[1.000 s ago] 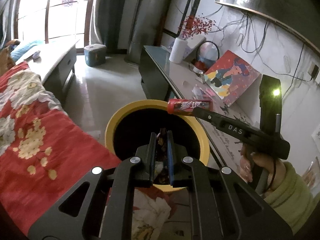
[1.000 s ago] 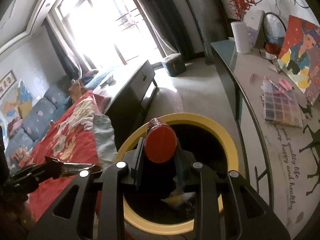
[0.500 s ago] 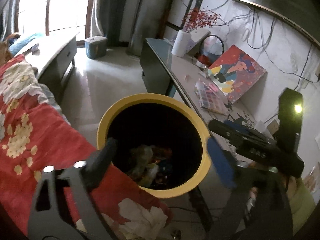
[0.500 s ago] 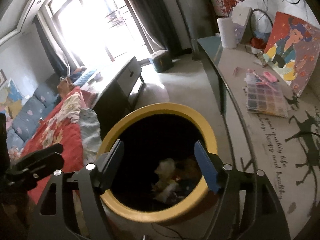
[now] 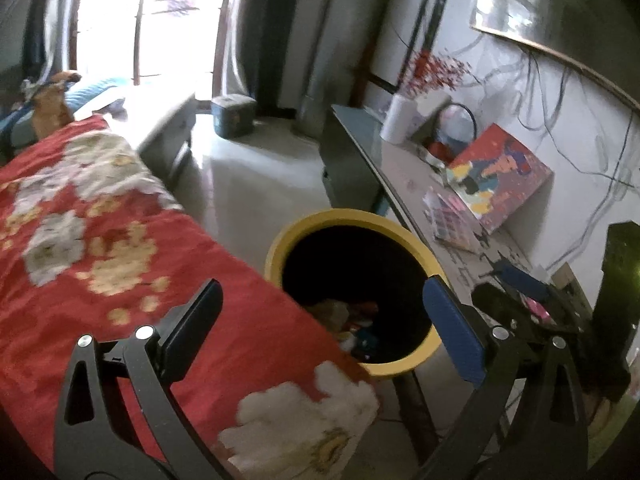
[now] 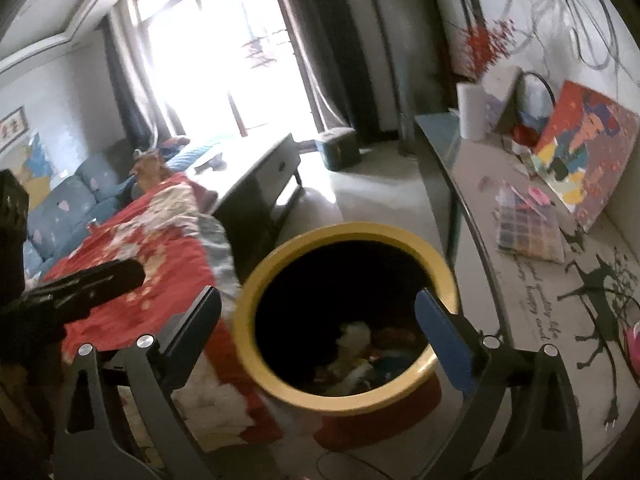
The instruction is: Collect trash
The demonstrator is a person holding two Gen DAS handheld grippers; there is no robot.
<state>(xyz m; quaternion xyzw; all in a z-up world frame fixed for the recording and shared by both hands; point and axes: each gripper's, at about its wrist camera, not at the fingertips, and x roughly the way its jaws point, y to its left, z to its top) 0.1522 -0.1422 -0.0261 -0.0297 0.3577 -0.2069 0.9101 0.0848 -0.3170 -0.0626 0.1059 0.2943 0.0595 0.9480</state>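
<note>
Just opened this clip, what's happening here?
A person with a gripper in each hand is collecting trash. Both the left gripper and the right gripper are open and empty, poised by the yellow-rimmed bin. Mixed trash lies in its bottom. A red floral blanket lies beside the bin.

The bin [image 6: 256, 280] stands on the floor between the bed cover [image 6: 160, 248] on its left and the long table [image 6: 560, 280] on its right. Trash [image 6: 360, 352] lies in the bottom of the bin. On the table, a picture [image 6: 584, 152] leans on the wall, with a paper roll [image 6: 472, 112] farther back. A small box [image 6: 336, 148] sits on the floor far behind the bin, near the window [image 6: 224, 60].
</note>
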